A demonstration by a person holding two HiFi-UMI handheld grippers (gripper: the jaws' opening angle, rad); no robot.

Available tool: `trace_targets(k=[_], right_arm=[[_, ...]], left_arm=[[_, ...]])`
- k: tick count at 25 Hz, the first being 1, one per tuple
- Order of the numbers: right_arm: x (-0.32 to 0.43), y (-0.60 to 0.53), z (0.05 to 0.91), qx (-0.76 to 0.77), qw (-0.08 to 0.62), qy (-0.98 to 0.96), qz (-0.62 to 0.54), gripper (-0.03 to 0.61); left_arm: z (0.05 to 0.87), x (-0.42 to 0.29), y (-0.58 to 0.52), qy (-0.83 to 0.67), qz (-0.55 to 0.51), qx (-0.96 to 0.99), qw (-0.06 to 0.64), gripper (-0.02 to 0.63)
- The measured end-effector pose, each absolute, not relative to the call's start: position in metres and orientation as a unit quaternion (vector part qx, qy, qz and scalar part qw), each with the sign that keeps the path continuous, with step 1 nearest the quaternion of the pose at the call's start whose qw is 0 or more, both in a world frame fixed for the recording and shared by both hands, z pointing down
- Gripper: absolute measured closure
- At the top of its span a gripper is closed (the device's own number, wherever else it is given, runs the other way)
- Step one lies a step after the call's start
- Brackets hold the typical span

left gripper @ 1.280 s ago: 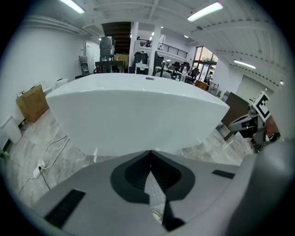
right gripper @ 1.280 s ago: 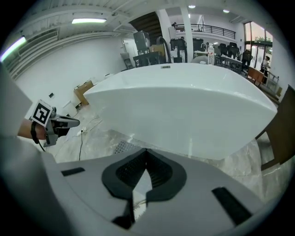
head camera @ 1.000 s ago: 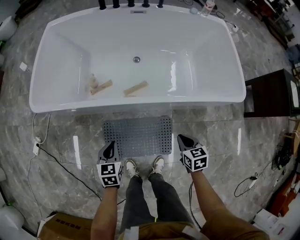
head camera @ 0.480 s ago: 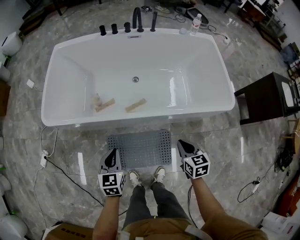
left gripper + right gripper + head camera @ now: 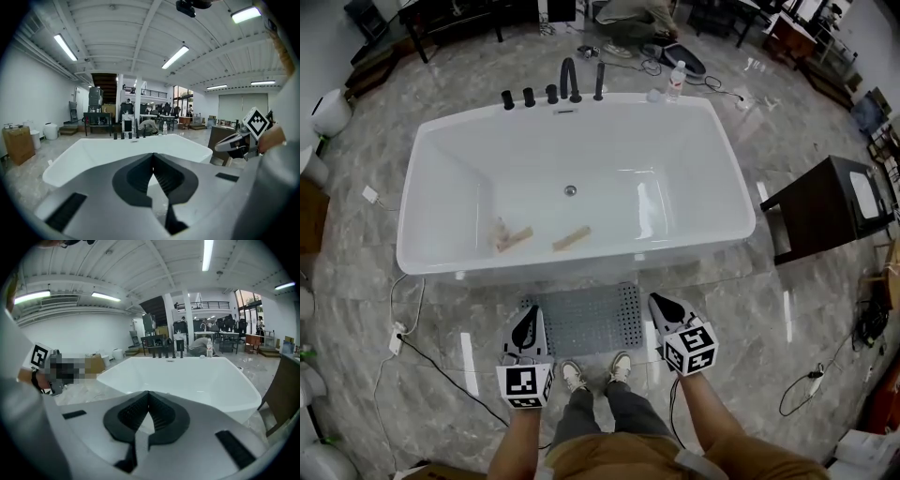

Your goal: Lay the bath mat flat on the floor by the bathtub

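Dark side table [image 5: 825,211], water bottle [image 5: 677,80] (upright), wooden blocks [image 5: 572,238]

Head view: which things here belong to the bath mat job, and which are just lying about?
Job: bath mat, flat by the bathtub; left gripper and right gripper, both shut, empty.
Lying about: wooden blocks in the tub; water bottle behind it; dark side table; floor cable.

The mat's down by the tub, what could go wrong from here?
The grey perforated bath mat lies flat, but the white shoes stand at its near edge; a step could scuff or fold it.
The glossy grey marble floor looks slick, so the mat might slide underfoot.
A black cable trails across the floor to the left; stepping back could snag it.
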State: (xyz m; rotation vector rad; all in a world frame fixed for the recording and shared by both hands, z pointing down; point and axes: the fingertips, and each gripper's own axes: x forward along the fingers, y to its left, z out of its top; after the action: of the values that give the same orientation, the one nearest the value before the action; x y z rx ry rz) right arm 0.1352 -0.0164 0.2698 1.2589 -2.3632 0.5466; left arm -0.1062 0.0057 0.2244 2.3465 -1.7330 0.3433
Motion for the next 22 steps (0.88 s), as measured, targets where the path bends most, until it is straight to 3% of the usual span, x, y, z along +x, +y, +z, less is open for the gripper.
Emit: trace_targets(k=[14,22], right_arm=[[0.146,-0.003,0.120,0.464,0.119,-0.871,0.104,0.574],[0.159,0.014,0.048,0.473,0.099,-0.875,0.030,0.574]], left_arm=[[0.085,-0.104,0.031,-0.594,0.054,0.803,0.019,0.611],[0.034,-0.112,0.056,-0.595,0.026,0.804,0.005,0.611]])
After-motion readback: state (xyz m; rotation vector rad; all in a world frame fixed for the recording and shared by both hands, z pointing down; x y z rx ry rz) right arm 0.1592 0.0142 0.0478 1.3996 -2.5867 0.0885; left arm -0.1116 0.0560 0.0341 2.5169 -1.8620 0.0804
